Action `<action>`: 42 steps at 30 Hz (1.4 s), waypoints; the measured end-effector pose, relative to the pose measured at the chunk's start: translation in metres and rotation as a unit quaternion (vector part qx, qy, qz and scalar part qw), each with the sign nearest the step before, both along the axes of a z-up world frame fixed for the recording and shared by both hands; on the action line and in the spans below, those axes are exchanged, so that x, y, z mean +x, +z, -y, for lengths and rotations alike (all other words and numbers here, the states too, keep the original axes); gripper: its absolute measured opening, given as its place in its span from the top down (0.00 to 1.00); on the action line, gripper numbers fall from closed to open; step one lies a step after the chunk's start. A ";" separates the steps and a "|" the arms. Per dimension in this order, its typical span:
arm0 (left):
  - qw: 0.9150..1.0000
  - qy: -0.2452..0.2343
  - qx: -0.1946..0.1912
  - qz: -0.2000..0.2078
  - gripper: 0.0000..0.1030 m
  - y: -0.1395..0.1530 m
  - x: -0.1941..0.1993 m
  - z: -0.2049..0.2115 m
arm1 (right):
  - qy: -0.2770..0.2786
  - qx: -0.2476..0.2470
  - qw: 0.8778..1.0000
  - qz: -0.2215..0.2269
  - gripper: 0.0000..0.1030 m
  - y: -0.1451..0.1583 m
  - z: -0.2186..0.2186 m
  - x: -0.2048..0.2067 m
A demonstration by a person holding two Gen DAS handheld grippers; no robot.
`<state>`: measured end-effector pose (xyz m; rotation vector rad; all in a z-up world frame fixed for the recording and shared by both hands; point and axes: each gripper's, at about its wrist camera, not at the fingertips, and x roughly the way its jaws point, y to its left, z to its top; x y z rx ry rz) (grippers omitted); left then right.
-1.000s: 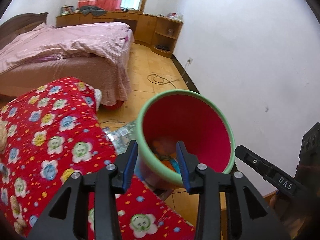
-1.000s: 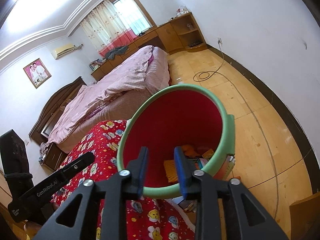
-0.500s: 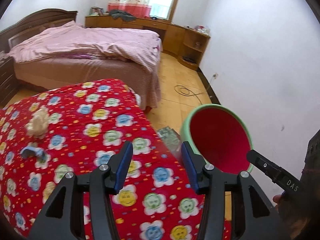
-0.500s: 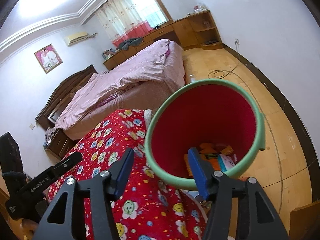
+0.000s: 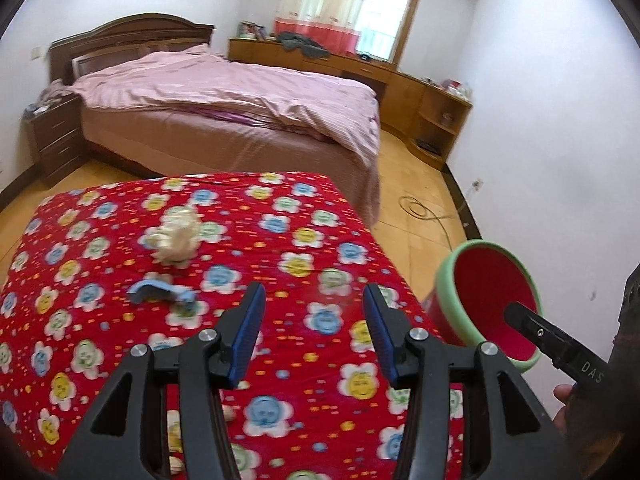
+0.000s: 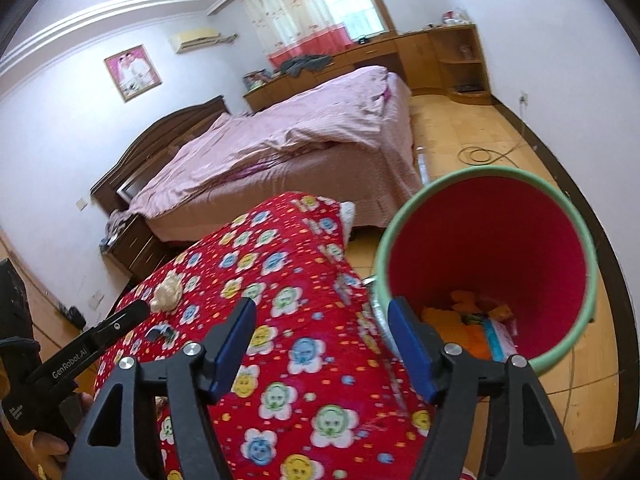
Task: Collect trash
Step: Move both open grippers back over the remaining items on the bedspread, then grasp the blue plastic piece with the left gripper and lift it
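A red bin with a green rim (image 6: 492, 264) stands on the floor at the right of a table with a red flowered cloth (image 5: 240, 264); it also shows in the left wrist view (image 5: 492, 292). Orange and other scraps (image 6: 468, 316) lie in its bottom. On the cloth lie a crumpled beige wad (image 5: 178, 238) and a blue scrap (image 5: 158, 292); both show in the right wrist view, the wad (image 6: 167, 295) and the scrap (image 6: 160, 331). My left gripper (image 5: 314, 334) is open and empty above the cloth. My right gripper (image 6: 324, 348) is open and empty, its right finger over the bin's rim.
A bed with a pink cover (image 5: 240, 108) stands beyond the table. A wooden desk and shelf unit (image 5: 400, 84) runs along the far wall. A cable coil (image 5: 416, 206) lies on the wooden floor. A white wall (image 5: 560, 120) is close behind the bin.
My left gripper swung left from the bin to above the cloth, bringing the wad and blue scrap into view. My right gripper opened wide and shifted left off the bin's middle.
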<state>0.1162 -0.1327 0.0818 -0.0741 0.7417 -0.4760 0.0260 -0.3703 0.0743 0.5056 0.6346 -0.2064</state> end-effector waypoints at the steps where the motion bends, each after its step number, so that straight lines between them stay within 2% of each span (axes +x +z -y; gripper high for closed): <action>1: 1.000 0.004 0.000 0.000 0.51 0.000 0.001 -0.004 | 0.005 0.000 1.000 -0.001 0.29 0.000 -0.004 0.005; 9: 0.999 0.049 0.003 0.001 0.51 -0.002 0.014 -0.051 | 0.043 0.006 0.999 -0.006 0.29 -0.002 -0.035 0.037; 16: 0.996 0.083 0.022 -0.004 0.51 -0.012 0.031 -0.086 | 0.069 0.005 0.997 -0.016 0.29 -0.007 -0.063 0.061; 20: 0.995 0.097 0.026 -0.010 0.51 -0.021 0.041 -0.101 | 0.076 0.009 0.997 -0.021 0.24 -0.013 -0.075 0.074; 24: 0.994 0.107 0.029 -0.015 0.51 -0.031 0.049 -0.111 | 0.085 0.007 0.996 -0.032 0.24 -0.019 -0.084 0.089; 26: 0.994 0.104 0.027 -0.026 0.51 -0.039 0.056 -0.113 | 0.088 0.005 0.995 -0.036 0.24 -0.022 -0.088 0.094; 28: 0.994 0.097 0.025 -0.031 0.44 -0.045 0.061 -0.113 | 0.090 0.006 0.995 -0.041 0.24 -0.025 -0.090 0.099; 29: 0.995 0.094 0.025 -0.032 0.35 -0.049 0.063 -0.112 | 0.091 0.007 0.995 -0.044 0.24 -0.028 -0.091 0.102; 30: 0.995 0.091 0.026 -0.031 0.32 -0.052 0.065 -0.111 | 0.091 0.008 0.995 -0.047 0.24 -0.030 -0.092 0.104; 37: 0.997 0.054 0.028 -0.047 0.32 -0.070 0.084 -0.096 | 0.092 0.019 0.993 -0.067 0.24 -0.047 -0.090 0.115; 42: 0.996 0.040 0.048 -0.058 0.32 -0.083 0.095 -0.082 | 0.091 0.023 0.993 -0.073 0.24 -0.054 -0.086 0.118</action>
